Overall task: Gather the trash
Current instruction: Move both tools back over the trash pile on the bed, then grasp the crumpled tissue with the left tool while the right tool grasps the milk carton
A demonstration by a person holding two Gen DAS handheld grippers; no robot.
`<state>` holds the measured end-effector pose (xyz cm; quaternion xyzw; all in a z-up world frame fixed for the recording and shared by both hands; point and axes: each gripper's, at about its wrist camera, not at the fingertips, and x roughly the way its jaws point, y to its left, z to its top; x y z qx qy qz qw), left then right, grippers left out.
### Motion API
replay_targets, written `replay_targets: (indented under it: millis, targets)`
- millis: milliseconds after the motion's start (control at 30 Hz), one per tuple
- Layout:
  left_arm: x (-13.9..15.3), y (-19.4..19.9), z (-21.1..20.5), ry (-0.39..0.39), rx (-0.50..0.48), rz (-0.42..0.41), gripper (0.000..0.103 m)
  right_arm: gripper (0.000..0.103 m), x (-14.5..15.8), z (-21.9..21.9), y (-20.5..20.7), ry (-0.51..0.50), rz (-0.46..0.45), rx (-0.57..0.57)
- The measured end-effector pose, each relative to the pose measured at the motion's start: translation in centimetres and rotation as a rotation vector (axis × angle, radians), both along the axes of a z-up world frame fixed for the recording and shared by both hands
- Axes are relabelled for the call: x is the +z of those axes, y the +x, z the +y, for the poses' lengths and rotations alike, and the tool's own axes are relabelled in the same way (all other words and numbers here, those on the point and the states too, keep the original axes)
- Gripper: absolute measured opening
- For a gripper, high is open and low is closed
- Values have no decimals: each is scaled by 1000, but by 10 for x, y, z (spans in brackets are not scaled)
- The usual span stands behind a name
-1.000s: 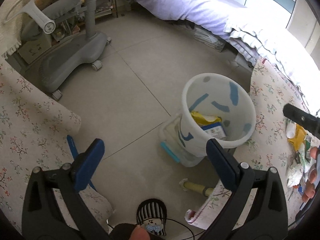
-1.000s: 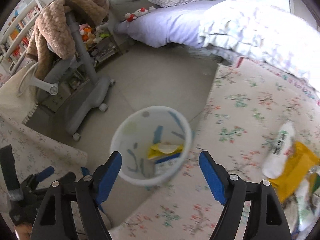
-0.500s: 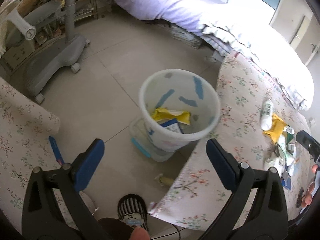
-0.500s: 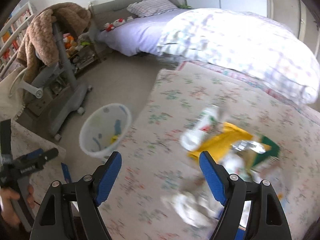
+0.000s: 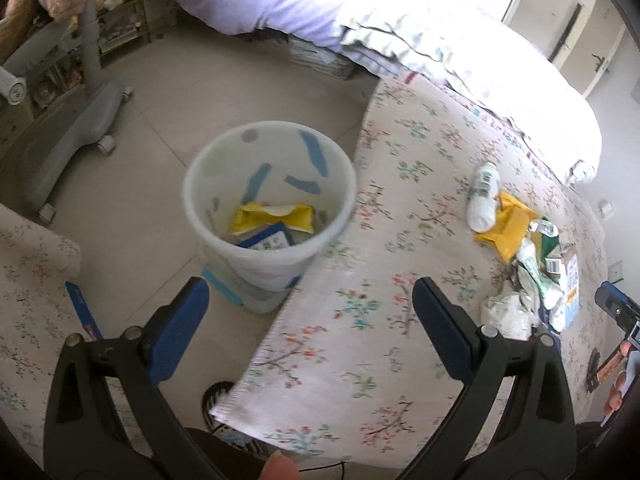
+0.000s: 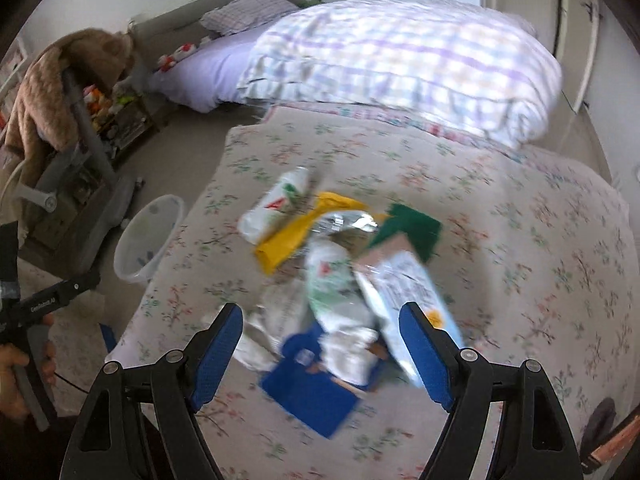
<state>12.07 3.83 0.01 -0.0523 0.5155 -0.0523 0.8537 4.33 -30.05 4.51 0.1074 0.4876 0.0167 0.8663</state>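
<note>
Trash pile (image 6: pixel 340 280) of wrappers, a yellow bag and white bottles lies mid-spread on the flowered bedspread (image 6: pixel 520 208), toward its left edge; a second ago I saw mostly the bin (image 5: pixel 270 204) from my right gripper (image 6: pixel 322 350), which now hangs over the pile, jaws wide and empty. My left gripper (image 5: pixel 310 326), wide too, has swung rightward along the spread's edge
</note>
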Motion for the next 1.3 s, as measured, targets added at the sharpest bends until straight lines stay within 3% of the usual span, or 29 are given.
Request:
replay_targets:
  millis: [267, 500, 767, 867, 1300]
  targets:
    - [-10, 5, -32, -6, -45, 45, 101, 84, -36, -34, 12, 42, 108, -53]
    - [-12, 12, -51, -10, -59, 58, 101, 84, -49, -45, 36, -6, 142, -78]
    - [-20, 16, -79, 6, -101, 79, 101, 83, -65, -48, 48, 24, 188, -70]
    - [-22, 14, -88, 12, -117, 84, 101, 76, -73, -49, 50, 23, 200, -76]
    - [-25, 8, -123, -27, -177, 104, 101, 64, -45, -73, 26, 47, 114, -132]
